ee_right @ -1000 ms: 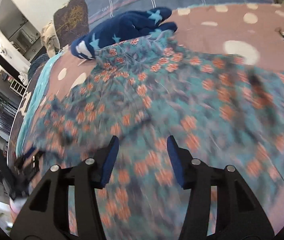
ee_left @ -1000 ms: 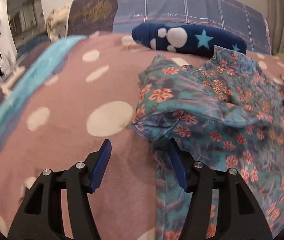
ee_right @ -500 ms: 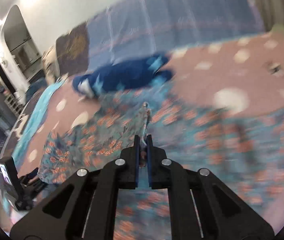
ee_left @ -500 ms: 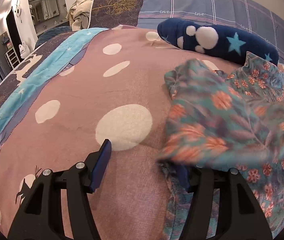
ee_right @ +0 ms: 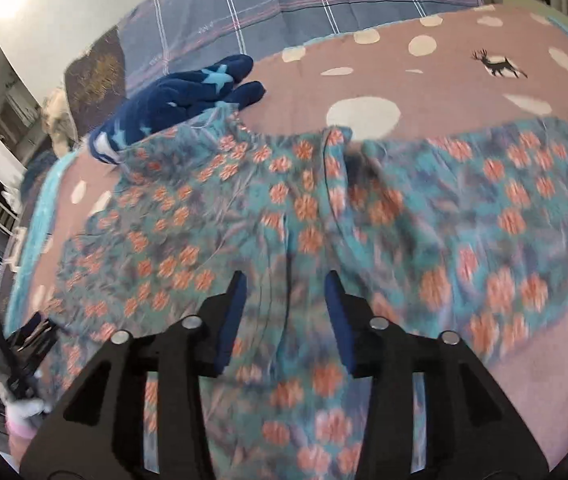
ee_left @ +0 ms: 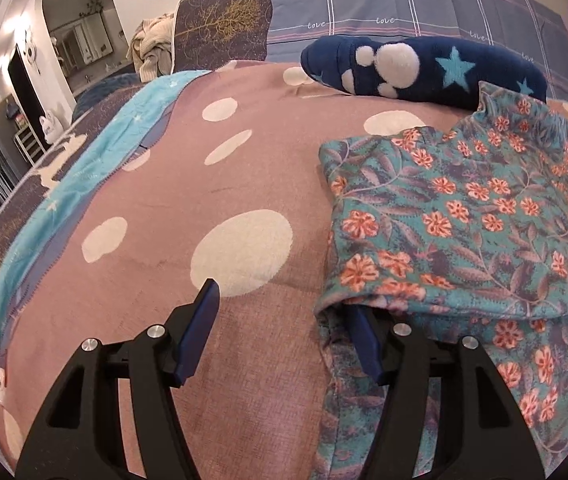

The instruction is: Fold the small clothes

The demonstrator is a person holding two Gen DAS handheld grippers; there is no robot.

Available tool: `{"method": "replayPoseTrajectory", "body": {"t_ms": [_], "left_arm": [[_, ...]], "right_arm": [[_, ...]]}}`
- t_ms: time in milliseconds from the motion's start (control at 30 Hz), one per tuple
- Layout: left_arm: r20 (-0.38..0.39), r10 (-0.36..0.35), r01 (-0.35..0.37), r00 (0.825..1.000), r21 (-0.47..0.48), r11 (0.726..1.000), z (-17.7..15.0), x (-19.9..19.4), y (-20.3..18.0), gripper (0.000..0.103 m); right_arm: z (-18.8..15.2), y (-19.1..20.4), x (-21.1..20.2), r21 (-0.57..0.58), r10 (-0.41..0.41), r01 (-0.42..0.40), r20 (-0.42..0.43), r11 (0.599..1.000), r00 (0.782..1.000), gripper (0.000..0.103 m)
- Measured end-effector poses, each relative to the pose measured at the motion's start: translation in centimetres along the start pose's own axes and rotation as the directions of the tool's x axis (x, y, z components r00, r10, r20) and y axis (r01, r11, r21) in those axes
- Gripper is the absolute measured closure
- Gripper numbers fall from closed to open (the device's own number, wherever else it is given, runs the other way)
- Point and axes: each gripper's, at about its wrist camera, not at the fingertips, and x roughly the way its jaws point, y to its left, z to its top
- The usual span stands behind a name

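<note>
1. Bedspread of mauve fabric with cream dots (ee_left: 243, 168) covers the bed.
2. Teal garment with orange flowers (ee_left: 464, 216) lies on it, one flap folded over.
3. Left tool (ee_left: 284, 320) gapes empty; its right finger sits under the flap's edge.
4. Right tool (ee_right: 284, 300), jaws just reopened, hovers over the garment, gripping nothing.

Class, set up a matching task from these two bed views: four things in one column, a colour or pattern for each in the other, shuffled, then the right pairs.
Things:
1. garment
2. bedspread
3. plush toy
4. pillow

Patterns:
A. navy with light blue stars
B. teal with orange flowers
C. grey-blue check with "love" lettering
D. dusty pink with cream dots

Pairs: 1-B, 2-D, 3-A, 4-C
</note>
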Motion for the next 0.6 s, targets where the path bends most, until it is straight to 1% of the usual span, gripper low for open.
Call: {"method": "replayPoseTrajectory", "body": {"t_ms": [33,67,100,133,167,200,233,300,333,367,400,433,467,500,533,600], "left_arm": [[-0.003,-0.006,0.006,1.0,-0.006,1.0,0.0,0.1,0.1,0.039],[-0.009,-0.015,0.015,1.0,-0.013,1.0,0.0,0.2,0.2,0.039],[-0.011,-0.019,0.019,1.0,-0.016,1.0,0.0,0.3,0.3,0.039],[-0.013,-0.024,0.023,1.0,-0.021,1.0,-0.1,0.3,0.3,0.039],[-0.014,-0.029,0.029,0.999,-0.026,0.999,-0.1,0.4,0.4,0.038],[-0.015,-0.036,0.036,0.999,-0.033,0.999,-0.1,0.4,0.6,0.038],[-0.016,-0.044,0.044,0.999,-0.042,0.998,-0.1,0.5,0.7,0.037],[-0.018,-0.056,0.054,0.998,-0.057,0.997,-0.2,0.6,0.9,0.035],[-0.017,-0.06,0.059,0.998,-0.061,0.996,-0.2,0.5,1.0,0.034],[-0.016,-0.063,0.062,0.998,-0.062,0.996,-0.2,0.5,1.0,0.034],[-0.014,-0.071,0.07,0.997,-0.063,0.996,-0.2,0.4,1.0,0.034],[-0.017,-0.082,0.081,0.996,-0.067,0.994,-0.2,0.4,1.1,0.034],[-0.022,-0.105,0.103,0.994,-0.074,0.992,-0.3,0.3,1.4,0.034],[-0.032,-0.152,0.149,0.988,-0.092,0.985,-0.4,0.2,1.9,0.034],[-0.045,-0.21,0.204,0.977,-0.111,0.973,-0.7,-0.1,2.5,0.034],[-0.052,-0.298,0.289,0.953,-0.133,0.948,-1.4,-0.8,3.8,0.034]], "right_arm": [[0.4,0.3,1.2,0.002,0.011,-0.011,-0.03,1.0,1.0,0.053],[0.3,0.5,2.1,-0.002,0.012,-0.012,-0.041,1.0,0.999,0.052],[0.3,1.3,2.9,-0.022,-0.005,0.004,-0.036,1.0,0.999,0.064],[0.3,2.3,3.0,-0.075,-0.038,0.037,-0.016,0.996,0.999,0.096],[0.2,3.0,2.6,-0.113,-0.047,0.047,0.007,0.992,0.999,0.097],[0.3,3.7,1.9,-0.131,-0.057,0.063,0.047,0.989,0.997,0.097],[0.4,4.6,0.4,-0.149,-0.08,0.097,0.119,0.984,0.99,0.097],[0.6,5.1,-0.8,-0.147,-0.119,0.147,0.184,0.978,0.976,0.097],[0.8,5.0,-0.9,-0.135,-0.15,0.178,0.194,0.975,0.97,0.097],[0.9,4.7,-0.5,-0.131,-0.167,0.19,0.171,0.973,0.971,0.097],[0.9,4.4,0.6,-0.131,-0.178,0.195,0.132,0.972,0.975,0.094],[0.8,3.9,2.3,-0.139,-0.196,0.204,0.07,0.969,0.978,0.089],[0.5,3.3,3.3,-0.139,-0.205,0.208,0.032,0.968,0.978,0.085],[0.1,2.6,3.5,-0.128,-0.191,0.193,0.031,0.973,0.981,0.084],[-0.3,2.2,2.8,-0.108,-0.165,0.171,0.059,0.979,0.985,0.083],[-0.6,2.0,1.4,-0.086,-0.147,0.154,0.082,0.984,0.986,0.078]]}}
